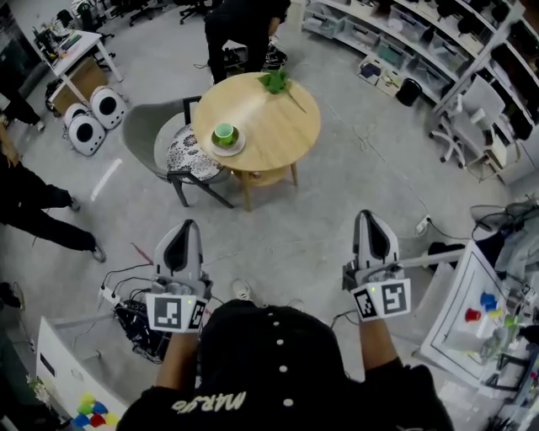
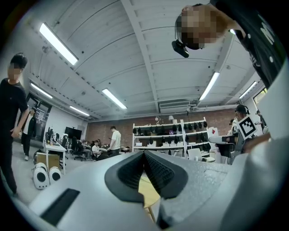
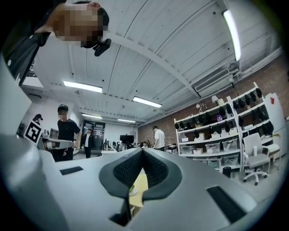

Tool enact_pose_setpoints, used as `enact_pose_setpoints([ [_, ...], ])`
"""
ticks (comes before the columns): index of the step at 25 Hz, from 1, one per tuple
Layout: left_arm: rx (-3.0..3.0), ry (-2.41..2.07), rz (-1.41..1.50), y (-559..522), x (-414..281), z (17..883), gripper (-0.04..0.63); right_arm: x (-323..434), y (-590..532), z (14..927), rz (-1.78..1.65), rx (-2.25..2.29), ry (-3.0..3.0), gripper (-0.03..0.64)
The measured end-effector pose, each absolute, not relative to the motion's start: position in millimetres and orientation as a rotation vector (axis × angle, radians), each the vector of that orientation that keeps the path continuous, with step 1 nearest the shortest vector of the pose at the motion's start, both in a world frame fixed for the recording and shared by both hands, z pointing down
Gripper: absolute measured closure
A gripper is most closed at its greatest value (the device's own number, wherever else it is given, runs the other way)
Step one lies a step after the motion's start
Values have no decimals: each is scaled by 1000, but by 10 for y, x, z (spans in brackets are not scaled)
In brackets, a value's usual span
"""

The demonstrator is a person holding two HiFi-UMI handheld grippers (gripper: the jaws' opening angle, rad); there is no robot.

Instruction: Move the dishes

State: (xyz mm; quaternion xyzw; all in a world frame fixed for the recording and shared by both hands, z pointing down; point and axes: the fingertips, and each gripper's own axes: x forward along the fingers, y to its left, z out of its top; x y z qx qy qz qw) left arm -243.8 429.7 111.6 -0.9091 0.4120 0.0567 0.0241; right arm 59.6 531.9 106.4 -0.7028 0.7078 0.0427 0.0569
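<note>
Left tool [image 1: 185, 227]: jaws fully together, ribbed pads meeting, nothing gripped. Right tool [image 1: 371, 219]: the same, pads pressed together and empty. I hold both about level, side by side with a gap between them, noses aimed forward, each with its marker cube [image 1: 175, 310] at the rear near my hands. Below them is only the grey floor [image 1: 337, 185]. Ahead, well apart from both tools, stands a round wooden counter [image 1: 278, 126]. The dishes sit on it: a green cup [image 1: 224, 131] upright on a white saucer [image 1: 231, 147], close to the counter's left edge as the head view shows it. In the right gripper view a sliver of cup and saucer shows in the notch under the closed pads; in the left gripper view that notch shows only the counter's pale wood. A green leafy sprig [image 1: 275, 81] lies at the counter's far edge. A grey chair [image 1: 152, 139] with a patterned cushion [image 1: 187, 156] is tucked against the counter's left side, just beside the saucer's edge. A person in dark clothes [image 1: 240, 25] stands beyond the counter. Shelving with bins [image 1: 396, 42] runs along the right.
</note>
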Motion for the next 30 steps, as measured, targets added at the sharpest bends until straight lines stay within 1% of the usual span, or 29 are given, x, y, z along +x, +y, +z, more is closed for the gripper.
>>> enact_pose_setpoints([
  [2,-2818,1277,176,4248,-2464,1137,592,571,5278,1053,150,-2126,2145,612],
  [3,-2820,1276,177,4217,-2480,1141,592,554,5246,1035,158,-2117,2141,557],
  [4,-2822,1274,180,4181,-2500,1143,592,540,5209,1017,159,-2110,2132,451],
  [5,-2825,1271,181,4145,-2525,1146,592,532,5173,1001,156,-2110,2116,399],
  [9,-2827,1244,192,3978,-2686,1125,592,452,5007,966,180,-2162,2074,390],
  [17,-2870,1174,183,3606,-3004,1247,592,219,4719,1016,194,-2255,2000,410],
  [22,-2898,1152,166,3385,-2888,1347,592,269,4525,1127,155,-2268,1998,416],
  [30,-2878,1202,148,2925,-2490,1395,592,715,3931,1261,124,-2235,2022,417],
])
